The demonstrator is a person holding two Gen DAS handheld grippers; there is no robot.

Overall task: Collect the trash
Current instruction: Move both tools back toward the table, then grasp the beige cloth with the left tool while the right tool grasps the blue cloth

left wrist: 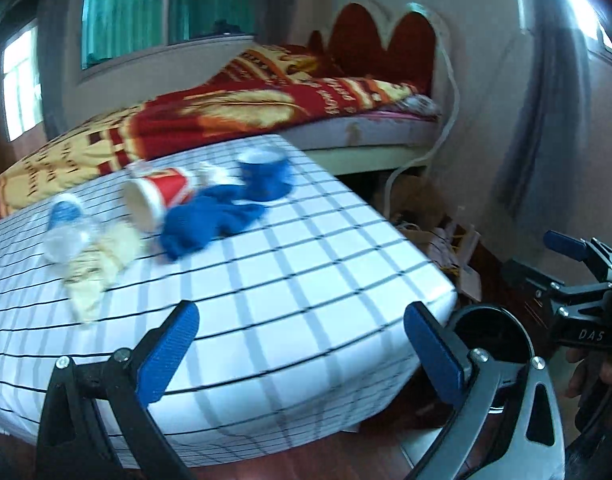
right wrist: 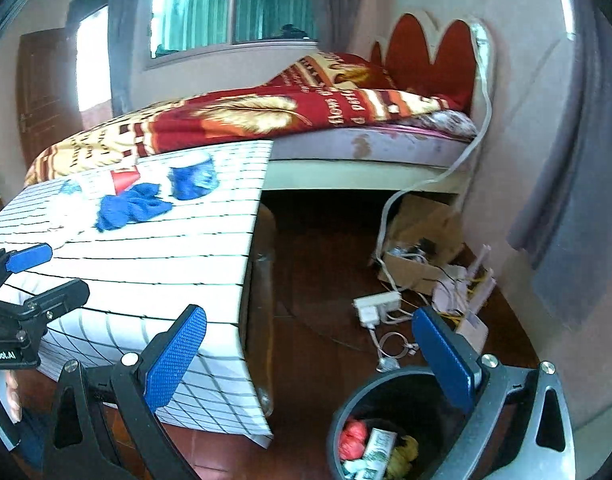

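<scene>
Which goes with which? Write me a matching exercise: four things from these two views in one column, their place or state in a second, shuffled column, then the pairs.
Things:
1. paper cup
2. blue cloth
3. trash bin
4. power strip

Places or states:
A. on the dark floor, right of the table
B. lying on its side on the checked tablecloth
C. on the floor, below the right gripper, with trash inside
D. crumpled on the tablecloth, between the cup and the blue container

Pairs: 1-B, 2-D, 3-C, 4-A
</scene>
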